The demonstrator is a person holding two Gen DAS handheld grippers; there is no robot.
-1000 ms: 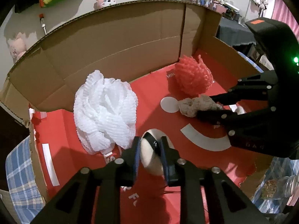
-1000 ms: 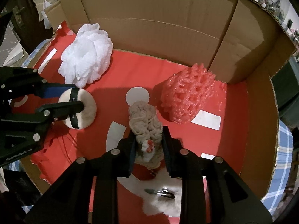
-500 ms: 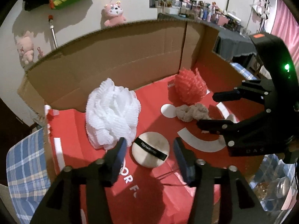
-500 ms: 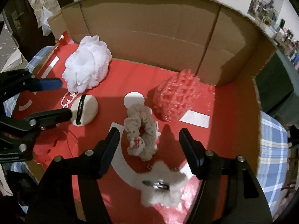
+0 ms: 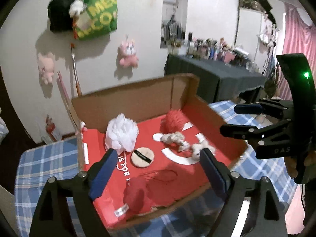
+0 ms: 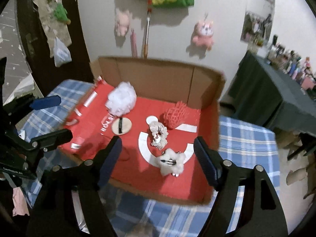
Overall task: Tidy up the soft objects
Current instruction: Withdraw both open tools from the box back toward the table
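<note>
A cardboard box (image 5: pixel 138 96) (image 6: pixel 154 75) with a red floor holds a white mesh pouf (image 5: pixel 121 132) (image 6: pixel 121 98), a red mesh pouf (image 5: pixel 173 121) (image 6: pixel 175 114), a round beige powder puff (image 5: pixel 142 157) (image 6: pixel 121 126), a beige scrunchie (image 5: pixel 173 138) (image 6: pixel 159 133), a white fluffy clip (image 5: pixel 199 148) (image 6: pixel 171 165) and a red pouch (image 5: pixel 134 193). My left gripper (image 5: pixel 158 169) is open and empty, raised in front of the box. My right gripper (image 6: pixel 158 158) is open and empty, also raised; it shows at the right in the left wrist view (image 5: pixel 243 118).
The box stands on a blue plaid cloth (image 5: pixel 39 164) (image 6: pixel 246 144). Plush toys (image 5: pixel 127 54) and a green bag (image 5: pixel 94 13) hang on the wall behind. A dark-covered table (image 5: pixel 213 75) with bottles stands at the right.
Both grippers let go of the powder puff and the scrunchie, opened wide, and pulled back and up away from the box. The objects now lie on the box floor.
</note>
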